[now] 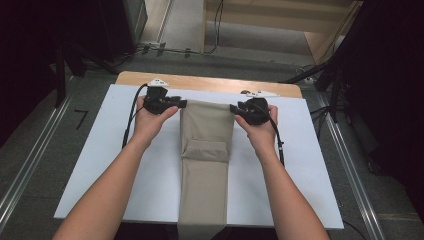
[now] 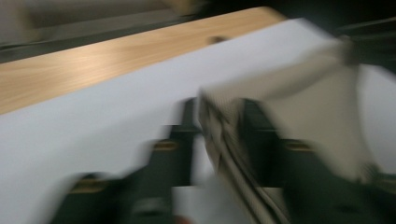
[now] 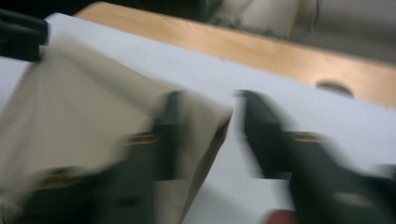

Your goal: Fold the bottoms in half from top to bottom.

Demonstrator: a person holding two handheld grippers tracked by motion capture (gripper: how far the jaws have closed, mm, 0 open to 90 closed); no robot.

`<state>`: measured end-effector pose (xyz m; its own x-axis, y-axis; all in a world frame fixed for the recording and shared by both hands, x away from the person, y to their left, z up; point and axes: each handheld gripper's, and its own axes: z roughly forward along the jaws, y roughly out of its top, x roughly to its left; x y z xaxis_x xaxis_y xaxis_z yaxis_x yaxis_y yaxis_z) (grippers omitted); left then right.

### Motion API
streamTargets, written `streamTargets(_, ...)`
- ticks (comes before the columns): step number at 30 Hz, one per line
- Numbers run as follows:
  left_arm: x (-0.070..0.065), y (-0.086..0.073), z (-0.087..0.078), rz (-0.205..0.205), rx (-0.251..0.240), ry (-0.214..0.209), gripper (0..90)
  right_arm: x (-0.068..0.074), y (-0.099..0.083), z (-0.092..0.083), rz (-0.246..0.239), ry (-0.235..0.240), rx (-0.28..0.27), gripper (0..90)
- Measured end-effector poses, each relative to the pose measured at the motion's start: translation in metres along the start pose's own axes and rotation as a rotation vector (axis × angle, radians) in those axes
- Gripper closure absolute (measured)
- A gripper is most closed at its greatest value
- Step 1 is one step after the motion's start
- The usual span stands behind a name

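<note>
Both forearms reach forward over the white board (image 1: 115, 150), each hand wrapped around a gripper at the far end of a pair of khaki trousers (image 1: 206, 150) lying lengthwise down the board's middle. The left gripper (image 1: 176, 103) points inward at the trousers' far left corner, the right gripper (image 1: 235, 110) at the far right corner. Each has its jaws standing apart. The fabric edge sits between them in both blurred gripper views, with a visible gap beside it, unclamped.

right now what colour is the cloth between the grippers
Plain khaki beige, no pattern; the cloth shows best in the high view.
</note>
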<state>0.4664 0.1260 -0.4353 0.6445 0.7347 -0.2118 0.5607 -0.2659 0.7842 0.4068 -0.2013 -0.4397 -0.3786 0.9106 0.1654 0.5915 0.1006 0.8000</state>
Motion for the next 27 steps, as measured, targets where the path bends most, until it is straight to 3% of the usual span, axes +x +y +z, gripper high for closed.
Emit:
streamTargets(2, 0.009, -0.005, -0.006, -0.055, -0.018, -0.05, 34.4, -0.01, -0.005, 0.003, 0.097, 0.028, 0.007, 33.7)
streamTargets(3, 0.012, -0.009, -0.01, -0.066, -0.034, -0.067, 32.1, -0.018, -0.014, 0.001, 0.146, 0.082, -0.013, 31.0)
streamTargets(4, 0.013, -0.012, -0.013, -0.067, -0.036, -0.079, 32.1, -0.018, -0.014, 0.001, 0.146, 0.082, -0.013, 31.0)
streamTargets(5, 0.012, -0.015, -0.015, -0.06, -0.027, -0.086, 31.2, -0.019, -0.018, 0.0, 0.141, 0.094, -0.004, 29.8)
streamTargets(8, 0.004, -0.027, -0.02, -0.018, -0.02, -0.12, 29.4, -0.013, -0.034, -0.003, 0.06, 0.08, 0.032, 29.8)
streamTargets(10, -0.004, -0.035, -0.023, 0.008, -0.02, -0.154, 30.7, -0.008, -0.043, -0.008, 0.023, 0.104, 0.039, 29.8)
streamTargets(17, -0.041, -0.064, -0.025, 0.095, -0.006, -0.262, 34.5, 0.014, -0.067, -0.026, -0.023, 0.212, 0.017, 33.9)
streamTargets(21, -0.055, -0.083, -0.021, 0.151, 0.049, -0.23, 34.5, 0.028, -0.081, -0.03, -0.072, 0.282, 0.043, 34.0)
streamTargets(25, -0.06, -0.098, -0.016, 0.13, 0.093, -0.231, 35.9, 0.04, -0.092, -0.02, -0.107, 0.302, 0.103, 32.5)
streamTargets(27, -0.064, -0.104, -0.014, 0.141, 0.106, -0.222, 38.7, 0.045, -0.096, -0.012, -0.121, 0.296, 0.136, 32.2)
